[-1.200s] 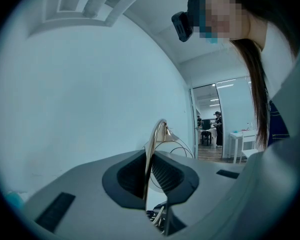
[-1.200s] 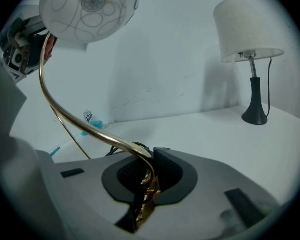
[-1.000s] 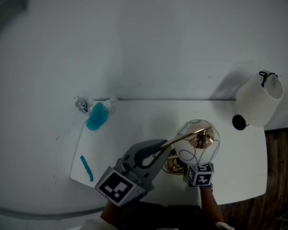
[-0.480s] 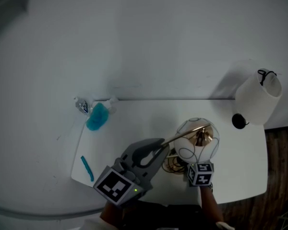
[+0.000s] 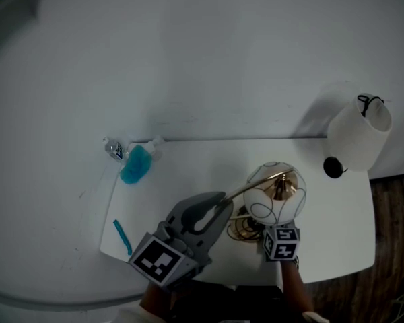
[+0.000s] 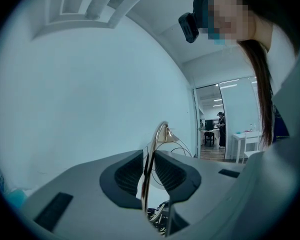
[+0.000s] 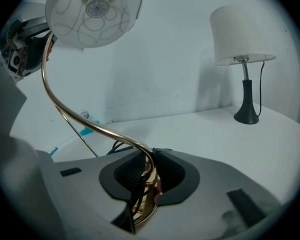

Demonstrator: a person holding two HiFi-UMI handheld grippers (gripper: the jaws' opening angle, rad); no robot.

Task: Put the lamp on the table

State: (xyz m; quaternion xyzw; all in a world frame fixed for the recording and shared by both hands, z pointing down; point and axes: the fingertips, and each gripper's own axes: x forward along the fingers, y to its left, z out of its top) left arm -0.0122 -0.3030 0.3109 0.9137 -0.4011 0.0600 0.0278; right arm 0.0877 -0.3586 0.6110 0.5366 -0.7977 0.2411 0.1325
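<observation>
The lamp has a curved gold stem [image 7: 82, 122] and a white globe shade [image 5: 275, 194] with a swirl pattern. It is held over the white table [image 5: 188, 163], near its front middle. My left gripper [image 5: 221, 205] is shut on the upper stem [image 6: 154, 146], which runs between its pads [image 6: 127, 172]. Shut on the stem's lower end, just above the gold base, is my right gripper [image 7: 147, 176]. In the head view the shade hides the right jaws; only the marker cube [image 5: 281, 242] shows. A dark cord [image 5: 241, 229] lies coiled under the lamp.
A second lamp [image 5: 359, 134] with a white drum shade and black foot [image 7: 246, 113] stands at the table's back right. A blue bottle [image 5: 135, 163] lies at the back left corner, a blue pen [image 5: 122, 236] near the front left edge. A wall runs behind the table.
The lamp and both grippers have drifted slightly away from me and a little left. Both grips are unchanged.
</observation>
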